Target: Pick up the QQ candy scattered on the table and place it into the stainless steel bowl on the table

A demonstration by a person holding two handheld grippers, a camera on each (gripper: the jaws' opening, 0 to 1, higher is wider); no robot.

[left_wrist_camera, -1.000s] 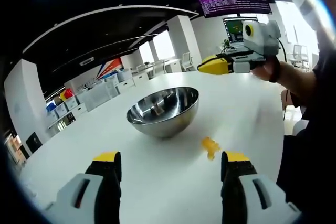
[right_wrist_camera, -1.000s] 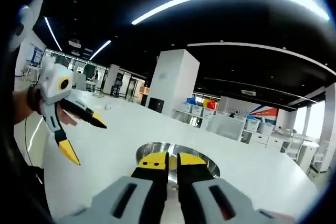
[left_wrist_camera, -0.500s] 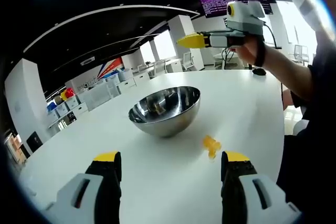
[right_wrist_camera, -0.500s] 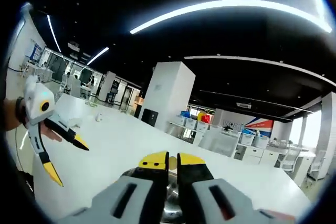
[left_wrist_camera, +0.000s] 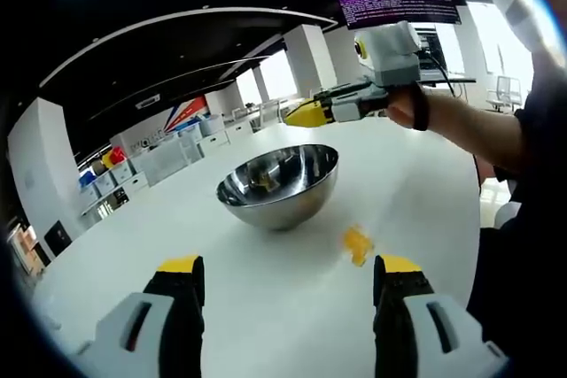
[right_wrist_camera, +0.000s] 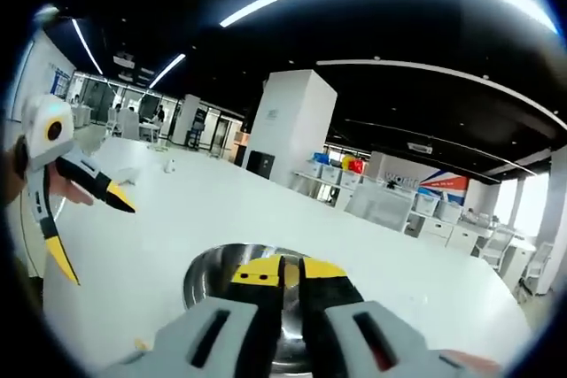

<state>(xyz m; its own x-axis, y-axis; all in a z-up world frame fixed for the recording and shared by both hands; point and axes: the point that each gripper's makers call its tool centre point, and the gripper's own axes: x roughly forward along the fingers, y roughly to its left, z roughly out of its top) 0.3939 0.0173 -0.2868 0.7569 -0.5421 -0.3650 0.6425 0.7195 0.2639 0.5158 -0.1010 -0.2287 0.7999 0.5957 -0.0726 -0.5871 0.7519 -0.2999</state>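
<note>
QQ candy [left_wrist_camera: 356, 244] untouched — left claw [left_wrist_camera: 288, 273] wide, right claw [right_wrist_camera: 290, 270] near-closed above bowl [right_wrist_camera: 221, 273]

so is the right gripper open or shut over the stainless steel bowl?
Shut: the right gripper has its yellow tips nearly touching above the stainless steel bowl; anything between them cannot be told.

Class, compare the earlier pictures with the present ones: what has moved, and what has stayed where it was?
The right tool rose from beside the bowl, then came forward over the stainless steel bowl, jaws staying nearly shut. The left tool stayed open and in place. The yellow candy stayed on the table beside the bowl.
</note>
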